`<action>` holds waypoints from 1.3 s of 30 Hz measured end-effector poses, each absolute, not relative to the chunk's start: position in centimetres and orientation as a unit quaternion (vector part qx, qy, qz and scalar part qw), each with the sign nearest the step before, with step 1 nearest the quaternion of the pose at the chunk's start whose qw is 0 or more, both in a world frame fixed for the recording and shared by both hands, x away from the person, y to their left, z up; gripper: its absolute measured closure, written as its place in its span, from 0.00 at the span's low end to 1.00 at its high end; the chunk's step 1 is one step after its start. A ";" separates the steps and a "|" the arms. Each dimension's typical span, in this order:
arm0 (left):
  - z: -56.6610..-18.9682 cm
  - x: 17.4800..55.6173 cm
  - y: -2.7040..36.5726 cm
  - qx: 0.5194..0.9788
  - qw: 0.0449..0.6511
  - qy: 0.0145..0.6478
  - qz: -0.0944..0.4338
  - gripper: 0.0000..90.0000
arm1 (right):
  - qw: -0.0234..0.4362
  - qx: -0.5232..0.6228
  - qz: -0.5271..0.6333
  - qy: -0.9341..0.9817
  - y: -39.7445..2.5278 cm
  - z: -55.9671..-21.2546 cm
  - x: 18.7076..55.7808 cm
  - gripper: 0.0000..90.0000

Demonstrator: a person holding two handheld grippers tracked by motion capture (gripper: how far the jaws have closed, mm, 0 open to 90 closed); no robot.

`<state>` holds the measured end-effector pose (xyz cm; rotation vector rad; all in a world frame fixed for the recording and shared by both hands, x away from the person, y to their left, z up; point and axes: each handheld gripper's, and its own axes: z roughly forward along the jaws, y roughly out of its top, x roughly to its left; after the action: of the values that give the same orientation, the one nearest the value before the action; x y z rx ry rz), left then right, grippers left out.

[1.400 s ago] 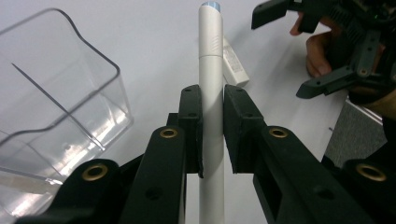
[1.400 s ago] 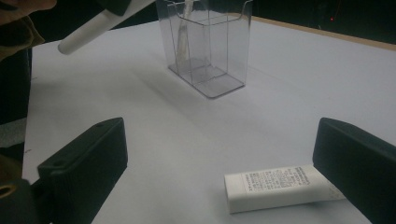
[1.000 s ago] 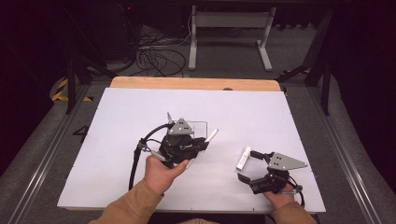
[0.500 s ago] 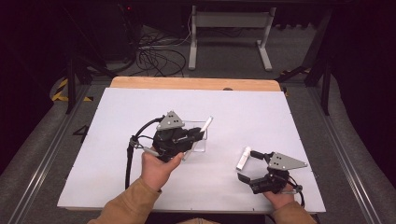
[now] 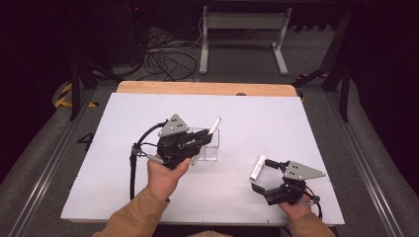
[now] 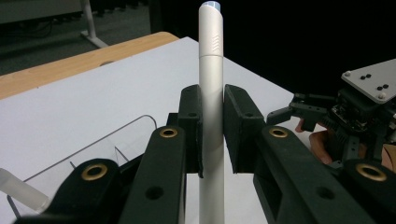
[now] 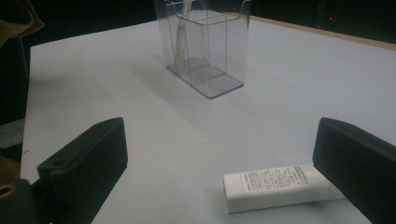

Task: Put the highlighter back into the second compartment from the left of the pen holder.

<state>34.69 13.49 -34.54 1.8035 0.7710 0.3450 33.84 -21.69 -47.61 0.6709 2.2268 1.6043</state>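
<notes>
White plastic covers the table (image 5: 148,197), with a strip of bare wood along its far edge. Near the middle, the left gripper (image 5: 200,140) has its two black jaws clenched on a slim silver-white pen (image 6: 210,98), gripping it around the lower part of its barrel. In the left gripper view the pen stands straight up between the pads (image 6: 194,126), its blue-tipped end well above them; in the high view it leans up and away toward the far right, with that tip over a clear plastic holder (image 5: 210,148). The holder is an open-topped box with inner dividers, standing upright on the table just beside the left gripper. The right gripper view shows a pale stick-like item leaning inside one of its compartments, though what it is cannot be told. Toward the near right corner of the table, the right gripper (image 5: 260,180) has its jaws spread wide and holds nothing. A small white tube (image 7: 280,186) with fine printed text lies flat on the table between those open jaws, close to one of them; whether it touches that jaw cannot be told.
</notes>
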 end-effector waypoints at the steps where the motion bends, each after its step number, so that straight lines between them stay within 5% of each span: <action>1: -34.5 34.6 13.5 0.758 0.548 0.322 0.147 0.87 | 0.157 0.234 0.561 0.778 -21.7 -47.6 33.8 0.04; 39: -34.2 39.3 14.5 0.736 0.564 0.340 0.158 0.87 | 0.158 0.234 0.560 0.779 -21.7 -47.6 33.9 0.04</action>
<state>39.27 14.48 -34.20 1.7314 0.8010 0.3712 33.86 -21.71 -47.61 0.6703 2.2283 1.6020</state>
